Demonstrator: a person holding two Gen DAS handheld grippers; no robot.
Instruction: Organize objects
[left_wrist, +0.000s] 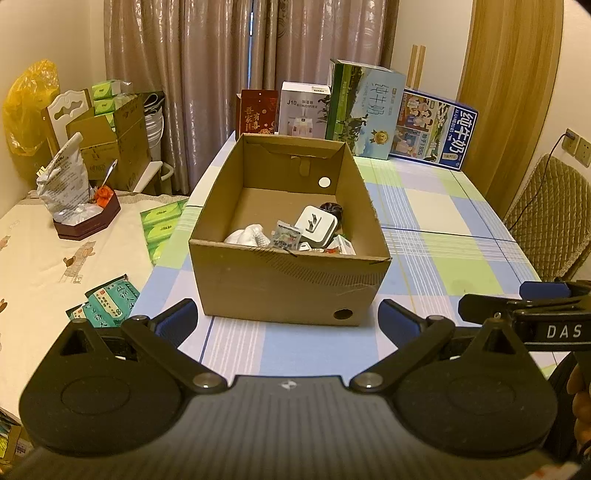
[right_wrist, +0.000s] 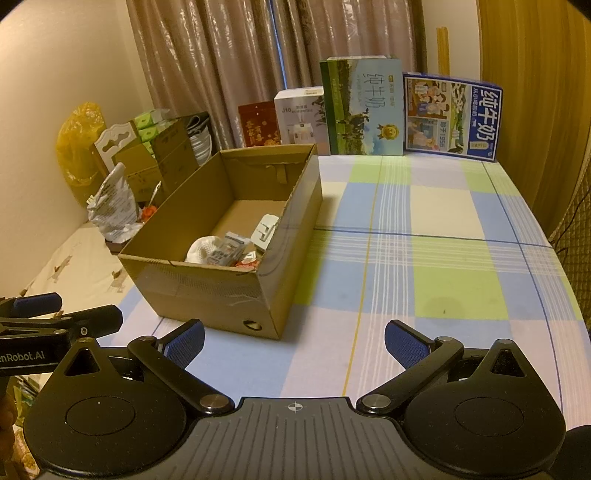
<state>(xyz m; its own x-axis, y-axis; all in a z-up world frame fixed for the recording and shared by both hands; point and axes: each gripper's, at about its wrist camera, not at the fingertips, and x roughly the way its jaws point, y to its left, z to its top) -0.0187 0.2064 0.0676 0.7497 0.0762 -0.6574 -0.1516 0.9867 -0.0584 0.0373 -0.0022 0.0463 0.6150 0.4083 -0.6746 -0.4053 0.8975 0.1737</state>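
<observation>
We hold both grippers, left (left_wrist: 288, 321) and right (right_wrist: 294, 341), jaws wide and empty, just short of the box (left_wrist: 288, 280) on the counter (right_wrist: 424, 258).

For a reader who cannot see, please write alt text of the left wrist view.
An open cardboard box sits on a checked tablecloth, holding a white plug adapter and small packets. The open, empty left tongs hover before it; milk cartons stand behind.

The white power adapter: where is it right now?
The white power adapter lies inside the open cardboard box, toward its right wall, next to a clear packet and in front of a dark object.
</observation>
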